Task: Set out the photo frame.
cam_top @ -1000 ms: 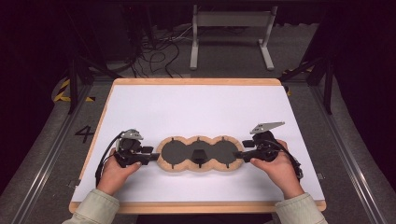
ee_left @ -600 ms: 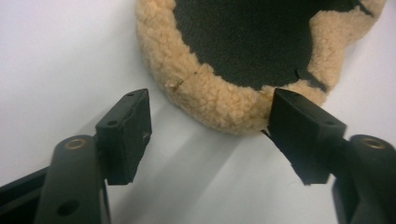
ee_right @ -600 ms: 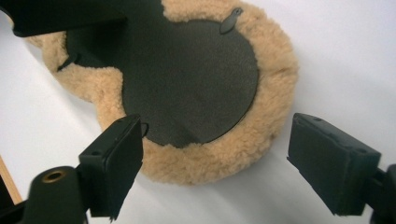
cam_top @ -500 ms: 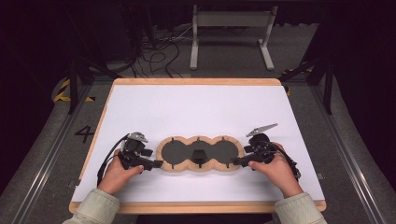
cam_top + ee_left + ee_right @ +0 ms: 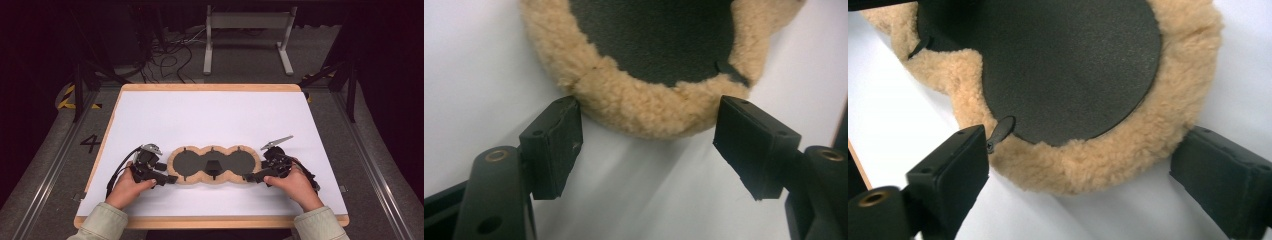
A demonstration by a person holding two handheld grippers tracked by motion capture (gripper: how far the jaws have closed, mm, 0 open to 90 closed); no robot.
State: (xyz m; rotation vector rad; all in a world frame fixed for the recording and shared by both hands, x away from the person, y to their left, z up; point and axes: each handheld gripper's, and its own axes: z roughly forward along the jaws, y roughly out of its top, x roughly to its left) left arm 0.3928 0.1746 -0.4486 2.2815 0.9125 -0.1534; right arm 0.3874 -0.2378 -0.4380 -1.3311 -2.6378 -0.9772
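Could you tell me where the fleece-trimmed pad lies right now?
In the high view the fleece-trimmed pad lies flat near the table's front edge, between the left gripper and right gripper.

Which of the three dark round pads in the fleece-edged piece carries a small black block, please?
The middle dark round pad; the small black block sits on it, while the two outer pads are bare.

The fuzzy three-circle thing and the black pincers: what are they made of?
The fuzzy pad: its tan rim looks like curly fleece or sheepskin; the dark centres look like matte, grainy foam or felt. The gripper pads look like dull black rubber.
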